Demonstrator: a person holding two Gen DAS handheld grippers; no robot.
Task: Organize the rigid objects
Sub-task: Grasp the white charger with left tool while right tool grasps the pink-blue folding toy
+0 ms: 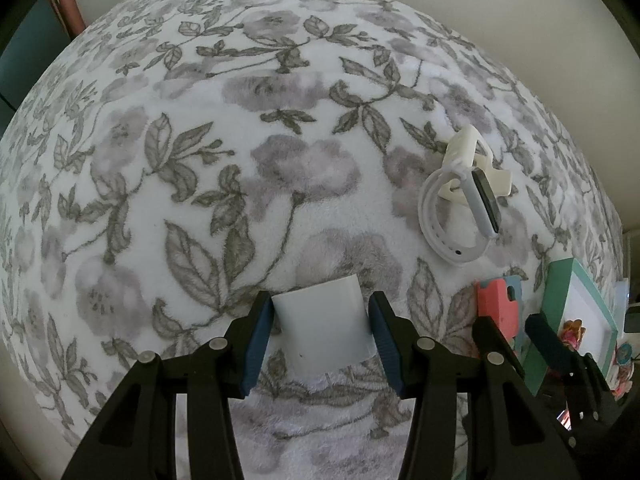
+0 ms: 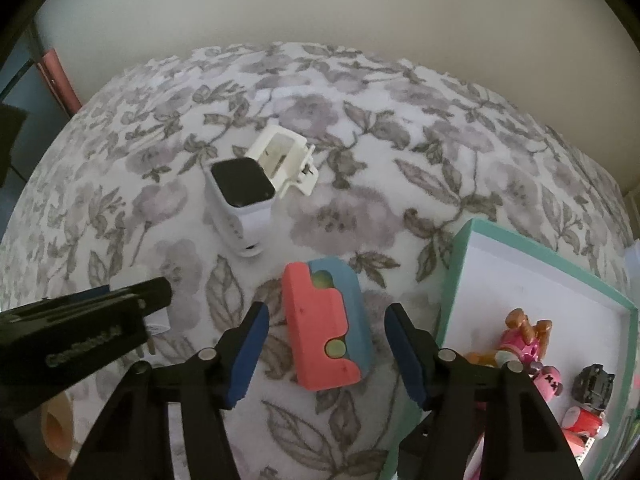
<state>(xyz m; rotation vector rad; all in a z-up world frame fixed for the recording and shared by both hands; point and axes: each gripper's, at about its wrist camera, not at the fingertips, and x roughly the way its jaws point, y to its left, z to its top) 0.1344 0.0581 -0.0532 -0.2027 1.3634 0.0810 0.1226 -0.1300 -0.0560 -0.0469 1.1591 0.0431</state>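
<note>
Our right tool [image 2: 324,354] hangs spread over the pink and blue case [image 2: 326,326] on the flowered blanket [image 2: 400,168]; the case's long axis runs between the fingers, away from us. Our left tool [image 1: 320,334] pinches a white block [image 1: 324,328].

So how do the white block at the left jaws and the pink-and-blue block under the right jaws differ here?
The white block is plain, one colour; the pink-and-blue block is two-toned with greenish discs showing. The white block sits clamped between the left gripper pads; the pink-and-blue block lies free on the blanket, the right gripper jaws straddling it with gaps. Both are rigid, outside the teal tray.
</note>
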